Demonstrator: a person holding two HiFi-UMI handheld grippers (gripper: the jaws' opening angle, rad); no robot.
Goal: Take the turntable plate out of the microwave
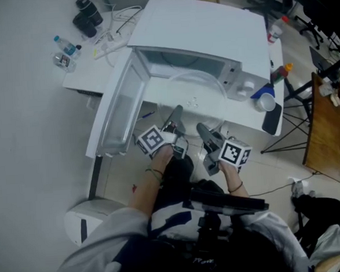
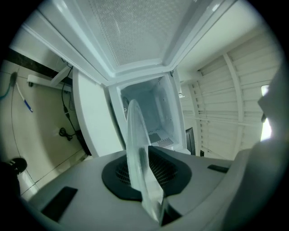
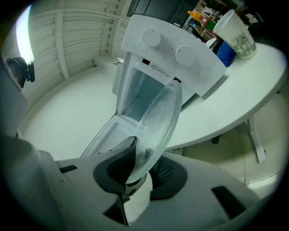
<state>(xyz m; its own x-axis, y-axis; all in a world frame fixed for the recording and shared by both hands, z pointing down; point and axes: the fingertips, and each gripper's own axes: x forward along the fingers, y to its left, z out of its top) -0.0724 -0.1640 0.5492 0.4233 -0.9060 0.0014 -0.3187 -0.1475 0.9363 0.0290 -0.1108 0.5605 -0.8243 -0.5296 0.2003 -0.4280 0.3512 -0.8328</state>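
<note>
- Head view: we see the left hand-held gripper (image 1: 176, 116) and the right hand-held gripper (image 1: 203, 130), both on the near rim of the glass turntable plate (image 1: 197, 90). The plate is at the mouth of the open microwave (image 1: 209, 31), over the desk (image 1: 244, 113).
- Left gripper view: we see its jaws pinching the plate rim, plate edge-on.
- Right gripper view: jaws pinching the rim too, plate tilted, open cavity behind.

The microwave (image 1: 203, 31) sits on the table (image 1: 85, 80), its door (image 1: 119, 110) open to the left. The turntable plate (image 1: 197, 90) lies at its opening, perhaps partly out; a cup (image 1: 266, 101) stands right.
</note>
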